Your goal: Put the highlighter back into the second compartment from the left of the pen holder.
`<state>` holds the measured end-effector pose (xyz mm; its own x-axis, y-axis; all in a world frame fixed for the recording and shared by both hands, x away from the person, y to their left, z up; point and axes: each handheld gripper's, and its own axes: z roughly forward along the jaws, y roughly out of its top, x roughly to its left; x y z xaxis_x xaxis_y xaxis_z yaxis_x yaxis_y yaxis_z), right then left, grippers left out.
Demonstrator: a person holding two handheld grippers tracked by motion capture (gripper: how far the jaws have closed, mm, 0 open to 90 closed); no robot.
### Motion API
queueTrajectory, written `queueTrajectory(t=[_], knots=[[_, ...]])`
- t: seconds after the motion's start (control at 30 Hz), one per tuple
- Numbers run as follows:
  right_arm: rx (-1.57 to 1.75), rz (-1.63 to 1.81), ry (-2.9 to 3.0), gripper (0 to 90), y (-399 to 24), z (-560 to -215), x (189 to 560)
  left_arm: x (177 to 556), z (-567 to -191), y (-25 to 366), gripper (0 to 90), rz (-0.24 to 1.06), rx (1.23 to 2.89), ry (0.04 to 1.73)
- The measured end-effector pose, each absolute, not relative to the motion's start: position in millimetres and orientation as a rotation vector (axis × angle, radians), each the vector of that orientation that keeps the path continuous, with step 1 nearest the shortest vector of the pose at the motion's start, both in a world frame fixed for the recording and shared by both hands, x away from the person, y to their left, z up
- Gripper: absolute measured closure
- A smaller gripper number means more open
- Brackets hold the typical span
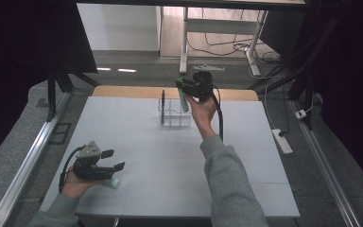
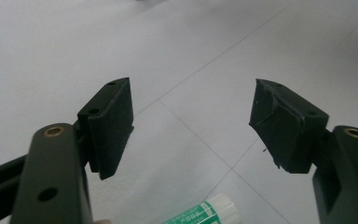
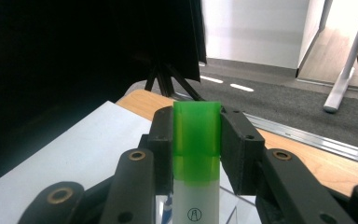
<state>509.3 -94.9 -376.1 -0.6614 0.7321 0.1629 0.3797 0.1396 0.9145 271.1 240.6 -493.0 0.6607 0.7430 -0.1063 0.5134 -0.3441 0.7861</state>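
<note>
— Grey table (image 1: 170, 170), wood strip along its far edge, dark drapes at the sides. Where is the marker against the tongs?

— Right gripper (image 3: 196, 135) is clenched on the marker (image 3: 196, 154): both pads press its green cap, the white barrel runs down below them. In the high view the marker (image 1: 183, 100) hangs over the clear holder (image 1: 174, 118) at the far middle of the table, beside a dark pen (image 1: 162, 106) standing in it.

— Hand pose?

— Right forearm is stretched forward, hand raised, gripper (image 1: 181, 85) above the holder. Left gripper (image 1: 114, 160) sits low at the near left, jaws released, nothing between them; a glue stick (image 2: 205, 212) lies just below it.

— Marker's axis?

— Near upright, cap up, barrel end down towards the holder.
</note>
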Motion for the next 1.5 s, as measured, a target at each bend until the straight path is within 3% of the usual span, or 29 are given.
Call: queueTrajectory(t=[1.5], knots=[[1.116, 1.558, 2.083, 65.8, -72, -410, 546, 273, -496, 245, 29.6, 0.345, 2.032, 0.989]])
